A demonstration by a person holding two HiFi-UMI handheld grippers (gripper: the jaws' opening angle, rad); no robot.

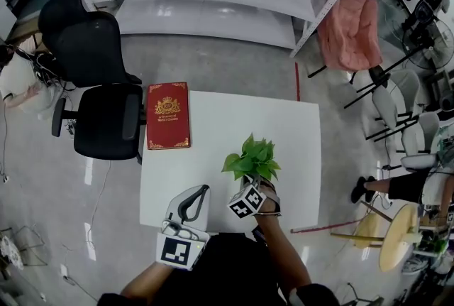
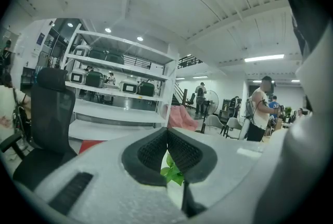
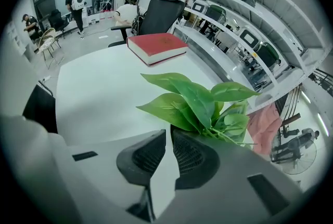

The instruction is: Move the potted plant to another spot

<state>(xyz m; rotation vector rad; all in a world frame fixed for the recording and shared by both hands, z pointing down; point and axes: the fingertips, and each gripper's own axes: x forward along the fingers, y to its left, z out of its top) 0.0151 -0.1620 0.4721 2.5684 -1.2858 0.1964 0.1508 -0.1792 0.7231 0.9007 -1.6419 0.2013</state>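
My main worry is the hold itself. The right gripper (image 3: 170,132) has its jaws drawn almost fully together at the base of the leaves of the potted plant (image 3: 197,101). The pot is hidden from me, so I judge that they pinch only a thin rim or a stem. Such a narrow bite could let the pot swing, tip or slip out when I lift. The plant is near the front edge of the table (image 1: 234,120), toward my right, so a slip there could send it to the floor. Farther away, the red book (image 1: 168,115) lies at the far left corner, and I should keep the path clear of it. The left gripper (image 2: 167,132) is clenched on nothing, its tips touching, at the table's front edge just left of the plant.
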